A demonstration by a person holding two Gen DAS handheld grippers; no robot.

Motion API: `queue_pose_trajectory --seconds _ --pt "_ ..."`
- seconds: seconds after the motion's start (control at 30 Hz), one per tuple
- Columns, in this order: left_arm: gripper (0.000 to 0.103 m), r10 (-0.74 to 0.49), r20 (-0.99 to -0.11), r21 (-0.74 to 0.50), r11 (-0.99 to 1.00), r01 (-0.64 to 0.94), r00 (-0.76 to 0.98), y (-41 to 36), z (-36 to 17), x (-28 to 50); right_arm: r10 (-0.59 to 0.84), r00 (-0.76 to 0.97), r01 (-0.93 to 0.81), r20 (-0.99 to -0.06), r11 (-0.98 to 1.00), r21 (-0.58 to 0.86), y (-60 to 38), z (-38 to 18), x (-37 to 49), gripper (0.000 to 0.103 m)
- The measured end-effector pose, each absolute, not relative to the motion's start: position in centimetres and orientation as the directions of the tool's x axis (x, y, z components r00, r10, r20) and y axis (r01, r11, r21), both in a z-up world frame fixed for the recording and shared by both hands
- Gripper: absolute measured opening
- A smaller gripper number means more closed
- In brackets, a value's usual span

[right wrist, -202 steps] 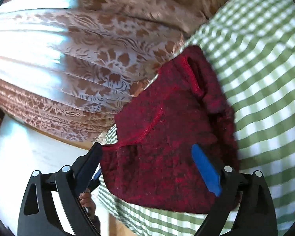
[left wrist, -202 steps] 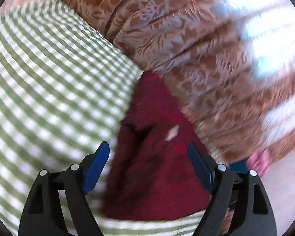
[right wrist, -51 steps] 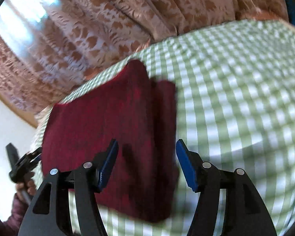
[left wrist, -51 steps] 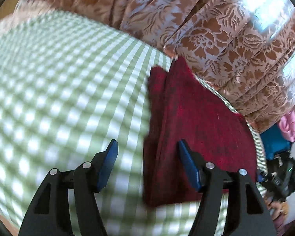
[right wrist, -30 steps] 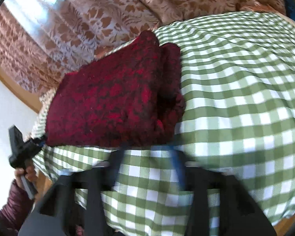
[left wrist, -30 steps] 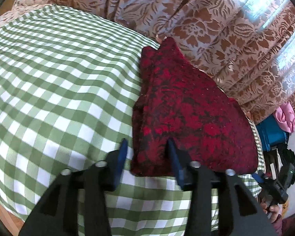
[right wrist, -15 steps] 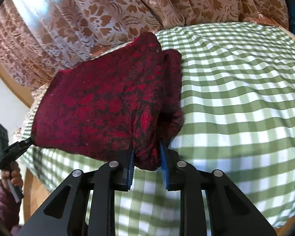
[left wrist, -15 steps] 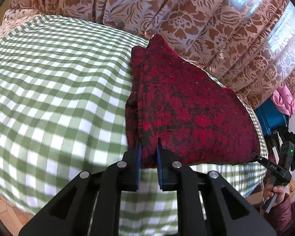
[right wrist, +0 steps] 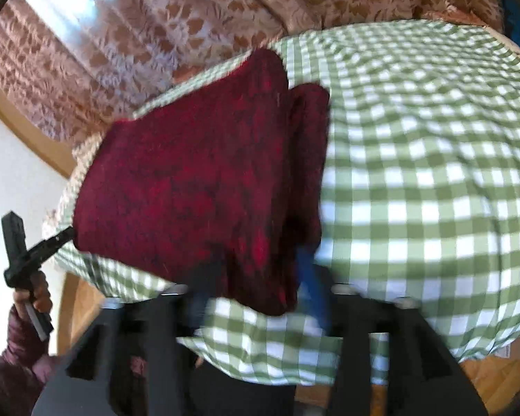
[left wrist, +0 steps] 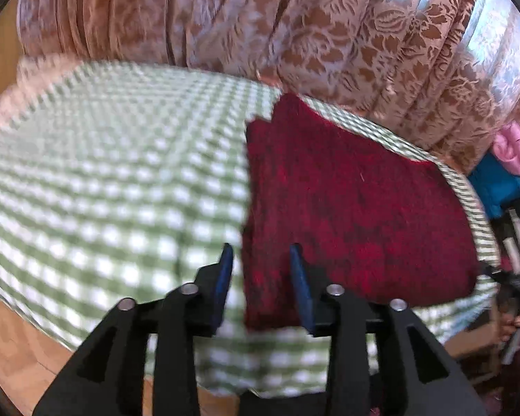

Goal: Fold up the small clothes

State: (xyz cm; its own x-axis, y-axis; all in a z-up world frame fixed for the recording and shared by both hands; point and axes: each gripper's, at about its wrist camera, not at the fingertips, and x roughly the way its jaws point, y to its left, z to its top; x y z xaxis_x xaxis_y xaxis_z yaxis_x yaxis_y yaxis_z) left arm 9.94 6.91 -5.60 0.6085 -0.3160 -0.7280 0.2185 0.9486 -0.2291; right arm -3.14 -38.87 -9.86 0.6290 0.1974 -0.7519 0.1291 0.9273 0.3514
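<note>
On the left, the left gripper (left wrist: pixel 261 263) stands part open, its jaws having just been opening; the near left corner of the folded red garment (left wrist: pixel 346 204) lies between the blue pads (left wrist: pixel 225 270), which no longer press it. The garment lies on the green checked cloth (left wrist: pixel 121 173), at its far right side near the patterned curtain (left wrist: pixel 329 34). On the right, the right gripper (right wrist: pixel 256 284) is blurred, jaws wide and just opened, released, straddling the garment's (right wrist: pixel 190 187) near right corner.
</note>
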Motion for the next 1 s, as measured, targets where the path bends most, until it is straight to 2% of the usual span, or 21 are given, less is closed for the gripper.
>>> queue_pose_trajectory --seconds 0.07,0.13,0.4,0.5,0.6,0.73,0.8,0.83,0.93,1.0 --pt "0.042 -0.272 -0.712 -0.163 0.961 0.224 0.648 6.0 -4.4 10.6 0.175 0.66 0.129 -0.731 0.932 0.34 -39.0 -8.8 -2.4 0.075" --pt "0.043 -0.242 -0.699 -0.113 0.967 0.23 0.673 5.0 -3.5 11.3 0.152 0.676 0.144 -0.721 0.933 0.331 -39.1 -8.2 -1.3 0.078" --pt "0.051 -0.191 -0.687 -0.03 0.972 0.234 0.701 2.8 -2.1 13.3 0.089 0.685 0.24 -0.723 0.91 0.339 -39.4 -7.9 6.0 0.078" --pt "0.052 -0.181 -0.689 -0.013 0.971 0.238 0.702 2.1 -2.3 13.8 0.064 0.68 0.271 -0.73 0.904 0.332 -39.7 -8.4 7.7 0.078" --pt "0.057 -0.169 -0.692 0.006 0.971 0.24 0.702 1.7 -2.6 14.6 0.018 0.674 0.302 -0.739 0.906 0.297 -40.0 -8.6 8.9 0.078" --pt "0.057 -0.181 -0.725 -0.029 0.972 0.234 0.665 1.8 -3.6 16.8 -0.005 0.661 0.329 -0.751 0.9 0.284 -40.7 -9.3 10.1 0.078" --pt "0.057 -0.193 -0.738 -0.057 0.973 0.225 0.646 1.9 -4.1 17.8 -0.009 0.655 0.333 -0.755 0.901 0.278 -40.8 -9.6 10.5 0.068" --pt "0.057 -0.2 -0.746 -0.074 0.973 0.22 0.635 2.0 -4.3 18.4 0.004 0.656 0.326 -0.755 0.9 0.288 -40.8 -9.7 10.7 0.058" --pt "0.054 -0.223 -0.762 -0.125 0.972 0.201 0.608 2.1 -4.7 20.3 0.01 0.66 0.297 -0.751 0.915 0.273 -40.1 -9.7 10.9 0.037" --pt "0.043 -0.224 -0.761 -0.125 0.971 0.202 0.609 1.9 -4.7 20.7 -0.01 0.664 0.274 -0.748 0.934 0.231 -39.2 -9.6 11.1 0.029"
